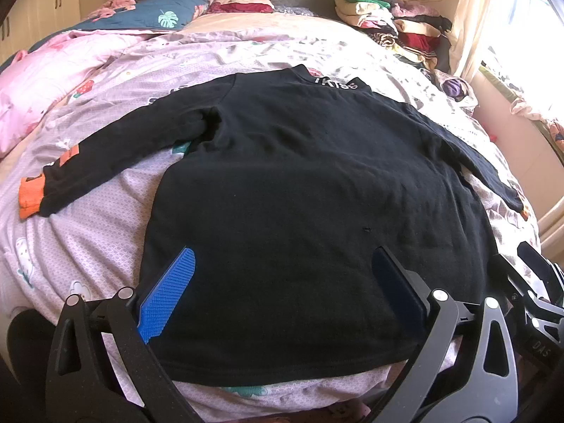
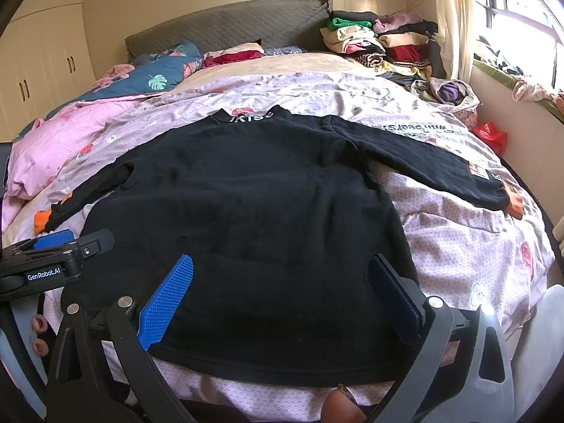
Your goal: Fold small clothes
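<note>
A black sweatshirt (image 1: 299, 190) lies flat on the bed's pink duvet (image 1: 105, 218), sleeves spread. Left tool (image 1: 282, 282) and right tool (image 2: 278, 289) hover over its hem, both wide apart, empty.

Bright daylight floods from the window (image 2: 521, 10) at right, blown out; fisheye bends edges, corners dark.

Black linkage grippers (image 1: 282, 282), blue ribbed pads (image 2: 165, 303), silver rivets.

A home bedroom: a bed (image 2: 458, 246) with padded headboard (image 2: 225, 28), wardrobe (image 2: 38, 70), curtained window (image 2: 511, 0).
</note>
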A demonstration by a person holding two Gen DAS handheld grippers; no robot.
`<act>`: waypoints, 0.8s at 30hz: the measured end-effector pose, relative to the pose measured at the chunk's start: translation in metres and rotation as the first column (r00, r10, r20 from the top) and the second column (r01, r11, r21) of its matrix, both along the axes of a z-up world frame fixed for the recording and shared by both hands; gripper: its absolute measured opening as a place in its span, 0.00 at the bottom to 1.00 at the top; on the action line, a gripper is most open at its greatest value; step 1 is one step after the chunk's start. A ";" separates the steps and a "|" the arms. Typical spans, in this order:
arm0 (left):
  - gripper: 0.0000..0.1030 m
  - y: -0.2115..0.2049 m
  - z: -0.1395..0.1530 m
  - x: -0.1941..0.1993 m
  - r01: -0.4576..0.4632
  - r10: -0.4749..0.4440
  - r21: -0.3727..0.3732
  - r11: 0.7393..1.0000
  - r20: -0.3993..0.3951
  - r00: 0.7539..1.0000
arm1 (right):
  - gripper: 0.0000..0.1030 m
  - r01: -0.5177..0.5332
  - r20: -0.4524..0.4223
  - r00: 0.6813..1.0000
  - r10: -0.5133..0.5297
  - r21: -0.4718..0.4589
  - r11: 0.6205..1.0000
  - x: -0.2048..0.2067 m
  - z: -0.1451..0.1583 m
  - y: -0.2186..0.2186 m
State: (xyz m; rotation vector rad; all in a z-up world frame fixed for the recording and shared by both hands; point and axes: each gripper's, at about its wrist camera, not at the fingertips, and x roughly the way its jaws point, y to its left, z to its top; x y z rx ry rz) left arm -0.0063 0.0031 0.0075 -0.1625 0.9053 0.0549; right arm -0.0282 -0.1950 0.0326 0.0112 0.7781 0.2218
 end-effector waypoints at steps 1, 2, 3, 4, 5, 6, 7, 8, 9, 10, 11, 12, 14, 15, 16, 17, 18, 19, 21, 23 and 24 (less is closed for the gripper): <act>0.92 0.000 0.000 0.000 0.001 -0.001 0.001 1.000 0.000 1.000 | 0.96 0.000 0.000 1.000 0.000 0.000 1.000 0.000 0.000 0.000; 0.92 0.000 0.000 0.000 0.001 -0.001 0.000 1.000 -0.001 1.000 | 0.96 0.001 0.001 1.000 -0.001 -0.001 1.000 0.000 0.000 0.000; 0.92 0.000 0.000 0.000 0.001 -0.001 0.000 1.000 0.000 1.000 | 0.96 -0.001 0.001 1.000 0.001 0.000 1.000 0.000 0.000 0.000; 0.92 0.000 0.000 0.000 0.001 -0.001 0.001 1.000 0.000 1.000 | 0.96 -0.001 0.001 1.000 0.001 0.000 1.000 0.001 0.001 0.000; 0.92 0.000 0.000 0.000 0.002 -0.002 0.002 1.000 -0.001 1.000 | 0.96 0.001 0.001 1.000 -0.001 -0.001 1.000 0.000 0.000 0.000; 0.92 0.000 0.000 0.000 0.001 -0.001 0.000 1.000 0.000 1.000 | 0.96 0.001 0.002 1.000 -0.001 0.000 1.000 0.001 0.001 0.001; 0.92 0.000 0.000 0.000 0.001 -0.001 0.000 1.000 0.000 1.000 | 0.96 -0.001 0.001 1.000 0.001 -0.001 1.000 0.001 0.001 0.001; 0.92 0.000 0.000 0.000 0.001 -0.001 0.002 1.000 -0.001 1.000 | 0.96 -0.002 0.000 1.000 0.002 -0.002 1.000 0.001 0.001 0.001; 0.92 0.000 0.000 0.000 0.001 -0.001 0.002 1.000 0.000 1.000 | 0.96 -0.001 0.001 1.000 0.001 -0.001 1.000 0.000 0.001 0.001; 0.92 0.000 0.001 0.000 0.001 -0.001 0.001 1.000 0.001 1.000 | 0.96 -0.002 0.001 1.000 0.002 0.000 1.000 0.001 0.001 0.001; 0.92 0.000 0.000 0.000 0.002 -0.002 0.001 1.000 0.001 1.000 | 0.96 -0.003 0.001 1.000 0.003 0.000 1.000 0.001 0.001 0.001; 0.92 0.000 0.001 0.000 0.001 -0.001 0.002 1.000 0.002 1.000 | 0.96 -0.002 0.002 1.000 0.002 0.000 1.000 0.000 0.001 0.001; 0.92 0.000 0.001 0.000 0.002 -0.002 0.001 1.000 0.002 1.000 | 0.96 -0.002 0.001 1.000 0.002 0.001 1.000 0.000 0.001 0.001; 0.92 0.000 0.001 0.001 0.003 -0.003 0.002 1.000 0.002 1.000 | 0.96 -0.001 0.002 1.000 0.001 0.003 1.000 0.001 0.002 0.001; 0.92 0.000 0.002 0.002 0.002 -0.002 0.003 1.000 0.003 1.000 | 0.96 -0.003 0.003 1.000 0.003 0.004 1.000 0.002 0.003 0.002; 0.92 0.000 0.002 0.003 0.004 -0.004 0.002 1.000 0.004 1.000 | 0.96 -0.003 0.000 1.000 0.003 0.008 1.000 0.003 0.004 0.002; 0.92 -0.001 0.003 0.004 0.005 -0.005 0.002 1.000 0.007 1.000 | 0.96 0.000 -0.001 1.000 0.000 0.014 1.000 0.005 0.005 0.001; 0.92 -0.001 0.004 0.007 0.003 -0.003 0.003 1.000 0.009 1.000 | 0.96 0.004 -0.002 1.000 -0.004 0.021 1.000 0.007 0.006 0.000; 0.92 -0.004 0.006 0.011 0.009 -0.009 -0.001 1.000 0.013 1.000 | 0.96 0.011 -0.003 1.000 -0.011 0.023 1.000 0.012 0.008 0.000; 0.92 -0.007 0.010 0.016 0.013 -0.013 0.001 1.000 0.022 1.000 | 0.96 0.020 0.000 1.000 -0.020 0.026 0.999 0.016 0.010 -0.002; 0.92 -0.008 0.011 0.019 0.014 -0.014 0.001 1.000 0.024 1.000 | 0.96 0.024 0.002 1.000 -0.025 0.029 0.999 0.019 0.011 -0.002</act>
